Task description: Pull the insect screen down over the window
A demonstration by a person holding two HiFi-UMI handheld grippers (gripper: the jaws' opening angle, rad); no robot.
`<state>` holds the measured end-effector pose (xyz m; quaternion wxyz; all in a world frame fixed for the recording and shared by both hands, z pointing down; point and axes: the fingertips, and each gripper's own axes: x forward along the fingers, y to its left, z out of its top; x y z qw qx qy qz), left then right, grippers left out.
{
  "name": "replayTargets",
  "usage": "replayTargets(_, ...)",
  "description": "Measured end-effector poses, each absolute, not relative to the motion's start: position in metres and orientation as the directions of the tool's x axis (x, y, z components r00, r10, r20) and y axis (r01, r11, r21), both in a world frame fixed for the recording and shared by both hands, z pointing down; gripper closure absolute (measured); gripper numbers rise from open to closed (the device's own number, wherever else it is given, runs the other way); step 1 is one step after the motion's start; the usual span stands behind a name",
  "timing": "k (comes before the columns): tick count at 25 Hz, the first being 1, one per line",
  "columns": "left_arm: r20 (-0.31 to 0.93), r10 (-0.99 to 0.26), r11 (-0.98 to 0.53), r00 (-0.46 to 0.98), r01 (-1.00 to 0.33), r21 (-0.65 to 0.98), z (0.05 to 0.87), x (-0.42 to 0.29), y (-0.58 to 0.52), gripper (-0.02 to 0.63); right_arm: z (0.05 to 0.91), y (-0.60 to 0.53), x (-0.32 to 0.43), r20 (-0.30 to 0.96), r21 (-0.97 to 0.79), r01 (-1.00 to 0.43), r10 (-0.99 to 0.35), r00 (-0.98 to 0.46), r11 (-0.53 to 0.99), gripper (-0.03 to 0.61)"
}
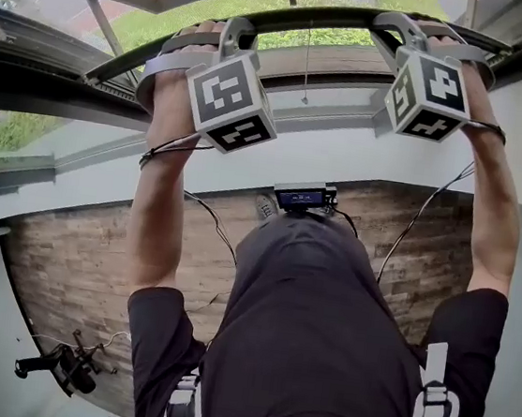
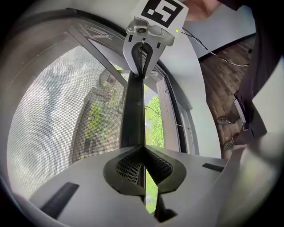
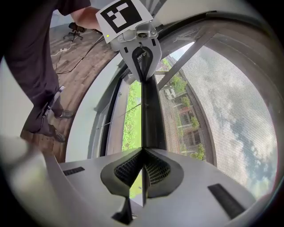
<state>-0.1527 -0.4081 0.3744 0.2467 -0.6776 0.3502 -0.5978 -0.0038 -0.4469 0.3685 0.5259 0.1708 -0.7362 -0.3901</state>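
Note:
The insect screen's dark bottom bar (image 1: 322, 17) curves across the top of the window. My left gripper (image 1: 234, 31) and right gripper (image 1: 411, 28) are both raised to it, about a shoulder's width apart. In the left gripper view the left gripper (image 2: 143, 148) is shut on the bar (image 2: 133, 111), which runs on to the right gripper (image 2: 145, 48); grey mesh (image 2: 57, 119) lies on its left. In the right gripper view the right gripper (image 3: 143, 150) is shut on the same bar (image 3: 153, 115), with mesh (image 3: 230, 115) on its right and the left gripper (image 3: 140, 48) beyond.
A thin pull cord (image 1: 307, 67) hangs in the open gap beneath the bar. The white sill and wall (image 1: 362, 154) run under the window. On the wood floor (image 1: 75, 265) lie cables and a black office chair (image 1: 62, 367). A small lit device (image 1: 302, 196) sits at the person's waist.

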Motion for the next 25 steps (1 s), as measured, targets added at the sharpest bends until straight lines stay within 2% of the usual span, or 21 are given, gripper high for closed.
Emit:
replayTargets(5, 0.635, -0.773, -0.627, 0.024, -0.184, -0.757, 0.389, -0.154, -0.407, 0.598, 0.383, -0.445, -0.004, 0.645, 0.753, 0.160, -0.668, -0.371, 0.638, 0.560)
replayTargets(13, 0.714, -0.699, -0.705, 0.034, -0.197, -0.681, 0.437, -0.155, -0.402, 0.597, 0.431, -0.441, -0.004, 0.713, 0.690, 0.190, -0.613, -0.340, 0.698, 0.560)
replayTargets(25, 0.760, -0.649, -0.746, 0.035, -0.227, -0.626, 0.474, -0.152, -0.398, 0.597, 0.469, -0.436, -0.002, 0.763, 0.638, 0.213, -0.571, -0.304, 0.740, 0.560)
